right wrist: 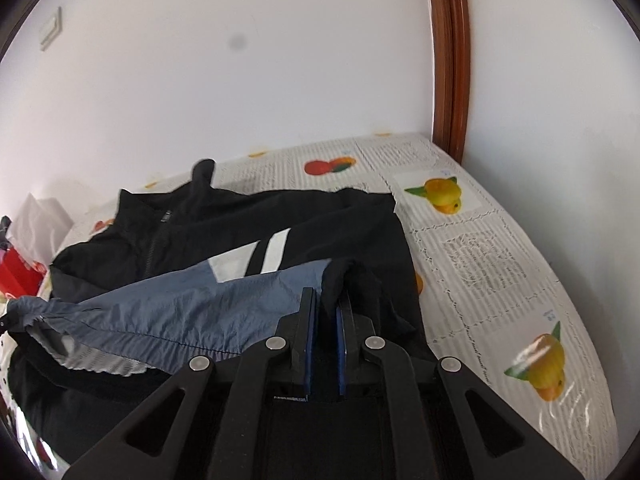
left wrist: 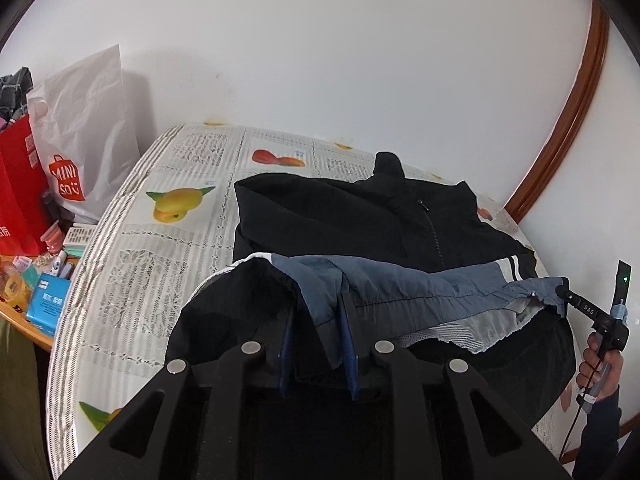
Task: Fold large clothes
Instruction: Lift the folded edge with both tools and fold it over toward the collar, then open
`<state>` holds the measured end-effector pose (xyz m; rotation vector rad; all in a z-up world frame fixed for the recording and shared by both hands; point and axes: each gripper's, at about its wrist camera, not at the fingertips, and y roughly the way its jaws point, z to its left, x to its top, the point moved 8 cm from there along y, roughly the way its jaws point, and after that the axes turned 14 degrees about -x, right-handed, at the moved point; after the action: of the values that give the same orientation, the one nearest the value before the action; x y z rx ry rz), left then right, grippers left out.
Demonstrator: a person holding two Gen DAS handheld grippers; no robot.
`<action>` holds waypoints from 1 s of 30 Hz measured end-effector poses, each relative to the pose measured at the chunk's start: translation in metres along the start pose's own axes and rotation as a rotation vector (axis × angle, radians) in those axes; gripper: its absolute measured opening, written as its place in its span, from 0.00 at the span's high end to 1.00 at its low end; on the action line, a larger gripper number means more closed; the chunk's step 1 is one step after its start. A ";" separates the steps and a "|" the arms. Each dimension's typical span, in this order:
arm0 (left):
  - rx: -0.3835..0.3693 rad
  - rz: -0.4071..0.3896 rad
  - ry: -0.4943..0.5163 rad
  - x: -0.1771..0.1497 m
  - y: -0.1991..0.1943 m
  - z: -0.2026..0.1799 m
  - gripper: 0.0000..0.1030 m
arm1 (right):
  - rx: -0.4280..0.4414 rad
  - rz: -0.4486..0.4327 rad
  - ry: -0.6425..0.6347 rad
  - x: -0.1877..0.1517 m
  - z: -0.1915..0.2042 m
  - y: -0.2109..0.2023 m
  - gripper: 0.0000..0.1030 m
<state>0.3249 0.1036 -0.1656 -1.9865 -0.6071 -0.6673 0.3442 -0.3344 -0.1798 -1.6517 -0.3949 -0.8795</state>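
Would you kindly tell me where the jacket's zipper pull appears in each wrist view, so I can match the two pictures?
Left wrist view: the zipper pull sits right of centre, below the raised collar.
Right wrist view: the zipper pull sits left of centre, again below the collar.
Shared landmark: the white stripes on the black jacket, at the right edge in the left view, near the centre in the right view.

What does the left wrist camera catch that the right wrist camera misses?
Only the left wrist view shows the white Miniso bag, the blue box and the person's right hand. Only the right wrist view shows the wall switch. Both show the jacket, its blue hem lifted, pinched by the left gripper and right gripper, over the fruit-print tablecloth.
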 end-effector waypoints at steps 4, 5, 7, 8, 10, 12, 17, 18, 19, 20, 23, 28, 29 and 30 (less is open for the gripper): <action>-0.001 0.041 -0.010 -0.005 0.014 0.002 0.70 | -0.032 0.066 -0.012 -0.008 0.004 0.023 0.88; 0.002 0.045 -0.007 -0.007 0.015 0.002 0.70 | -0.041 0.073 -0.017 -0.010 0.004 0.025 0.88; 0.010 0.050 0.001 -0.009 0.014 0.001 0.66 | -0.057 0.069 -0.052 -0.013 0.006 0.022 0.84; 0.007 0.050 0.001 -0.009 0.013 0.000 0.64 | -0.066 0.065 -0.068 -0.013 0.006 0.018 0.80; -0.006 0.048 -0.002 -0.010 0.008 -0.003 0.51 | -0.081 0.055 -0.077 -0.012 0.003 0.008 0.68; -0.009 0.038 0.009 -0.012 0.000 -0.007 0.47 | -0.098 0.049 -0.084 -0.011 0.000 -0.003 0.50; -0.004 0.013 0.037 -0.023 -0.024 -0.017 0.44 | -0.048 -0.002 -0.104 -0.017 0.000 -0.044 0.50; -0.005 0.012 0.037 -0.027 -0.027 -0.018 0.44 | -0.030 -0.005 -0.104 -0.021 0.001 -0.050 0.50; -0.004 0.014 0.039 -0.031 -0.030 -0.019 0.44 | -0.012 -0.002 -0.107 -0.025 0.003 -0.056 0.50; -0.004 0.020 0.044 -0.039 -0.033 -0.020 0.44 | 0.014 0.006 -0.119 -0.032 0.008 -0.061 0.50; -0.003 0.059 0.055 -0.057 -0.031 -0.022 0.44 | 0.070 0.041 -0.156 -0.048 0.024 -0.062 0.54; 0.027 0.113 0.095 -0.072 -0.017 -0.026 0.44 | 0.105 0.137 -0.190 -0.077 0.049 -0.038 0.85; 0.036 0.118 0.105 -0.072 -0.013 -0.027 0.44 | 0.093 0.151 -0.201 -0.081 0.053 -0.033 0.85; 0.051 0.124 0.111 -0.072 -0.009 -0.026 0.44 | 0.066 0.163 -0.219 -0.084 0.056 -0.026 0.86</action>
<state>0.2608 0.0743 -0.1966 -1.9085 -0.4264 -0.6743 0.2904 -0.2579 -0.2254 -1.6981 -0.4282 -0.5612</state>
